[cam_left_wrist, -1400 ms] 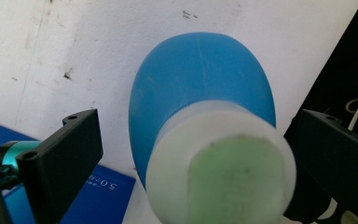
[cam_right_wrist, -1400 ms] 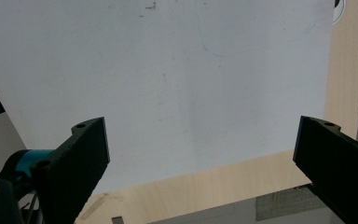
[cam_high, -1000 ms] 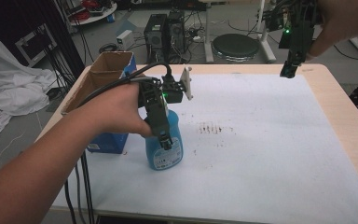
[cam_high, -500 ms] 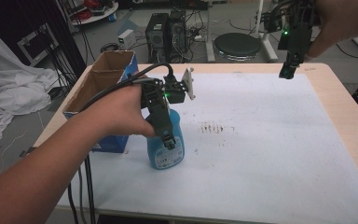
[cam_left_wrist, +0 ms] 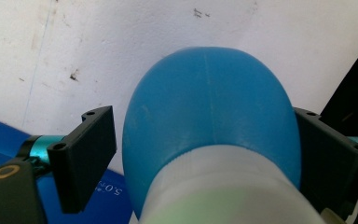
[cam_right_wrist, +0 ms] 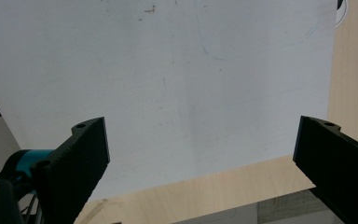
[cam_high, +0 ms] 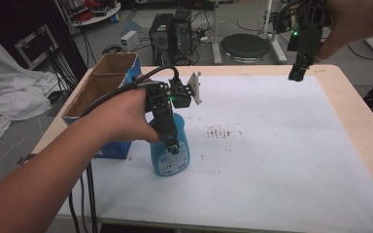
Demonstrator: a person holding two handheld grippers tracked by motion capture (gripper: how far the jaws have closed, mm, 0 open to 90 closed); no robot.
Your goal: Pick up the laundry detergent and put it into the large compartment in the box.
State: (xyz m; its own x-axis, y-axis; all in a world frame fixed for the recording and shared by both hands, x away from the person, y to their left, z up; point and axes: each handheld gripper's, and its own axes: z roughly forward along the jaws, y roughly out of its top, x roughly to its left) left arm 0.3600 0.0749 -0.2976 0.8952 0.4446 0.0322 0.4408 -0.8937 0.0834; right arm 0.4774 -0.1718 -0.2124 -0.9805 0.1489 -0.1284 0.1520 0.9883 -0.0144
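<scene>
A blue plastic bottle (cam_high: 170, 160) with a white label stands upright on the white mat, left of the middle. My left gripper (cam_high: 173, 145) comes down over it from above, one jaw on each side of its rounded shoulder (cam_left_wrist: 209, 107). The jaws have just been closing on the bottle. In the left gripper view one jaw sits against the bottle and a thin gap remains at the other. My right gripper (cam_high: 297, 74) hangs in the air over the far right corner of the table, pointing down. Its jaws (cam_right_wrist: 200, 123) are wide open with nothing between them.
An open cardboard box (cam_high: 108, 82) with a blue side stands at the table's left edge, close behind the bottle. A brownish stain (cam_high: 219, 132) marks the white mat (cam_high: 281, 160). Bare wooden table (cam_high: 364, 126) borders the mat on the right. A stool and computer cases stand on the floor behind.
</scene>
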